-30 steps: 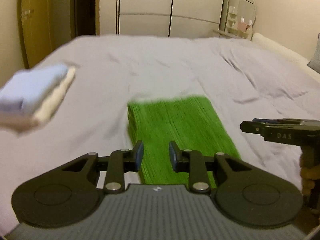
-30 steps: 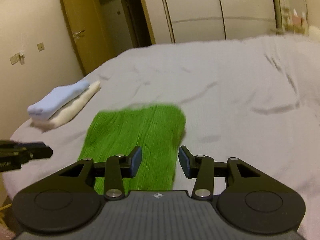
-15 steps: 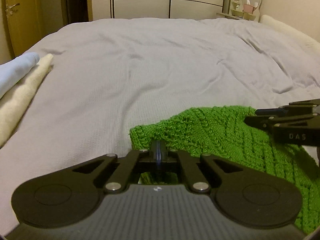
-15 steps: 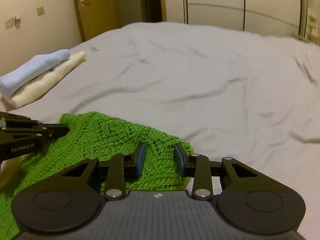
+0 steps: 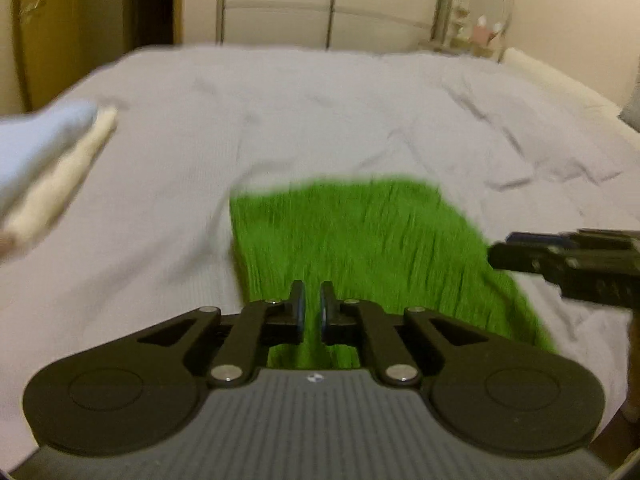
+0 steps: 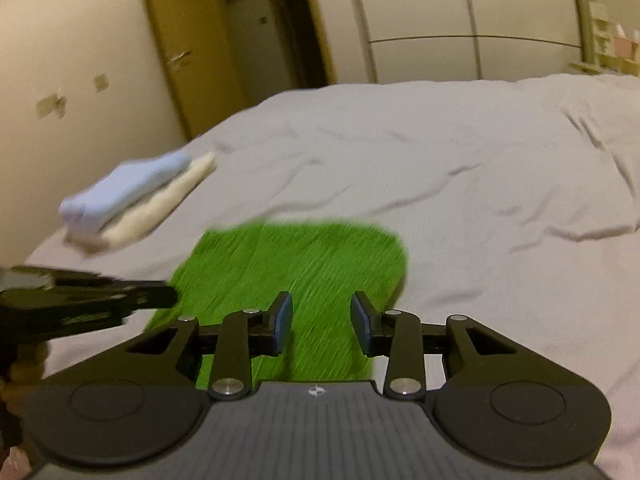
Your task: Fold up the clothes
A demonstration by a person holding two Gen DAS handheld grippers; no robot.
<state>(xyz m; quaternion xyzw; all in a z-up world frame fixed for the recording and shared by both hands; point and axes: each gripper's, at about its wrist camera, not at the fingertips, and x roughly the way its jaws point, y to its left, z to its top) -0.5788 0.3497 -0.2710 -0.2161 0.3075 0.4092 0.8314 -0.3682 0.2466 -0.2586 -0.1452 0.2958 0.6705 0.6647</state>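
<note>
Above a grey bed (image 5: pixel 320 120), two grippers hover: left gripper (image 5: pixel 312 306) narrowly parted, right gripper (image 6: pixel 322 320) wide, both empty. One green knit (image 6: pixel 296 264) lies flat below; two folded garments (image 6: pixel 136 196) are stacked leftward. Only the left view shows the mirror (image 5: pixel 490 20).

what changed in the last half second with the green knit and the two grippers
Both grippers pulled up and back from the green knit. The left gripper, shut at its near edge half a second ago, now shows a narrow gap with nothing in it; the right gripper has opened wider. The knit lies flat on the bed. The folded stack stayed put.
</note>
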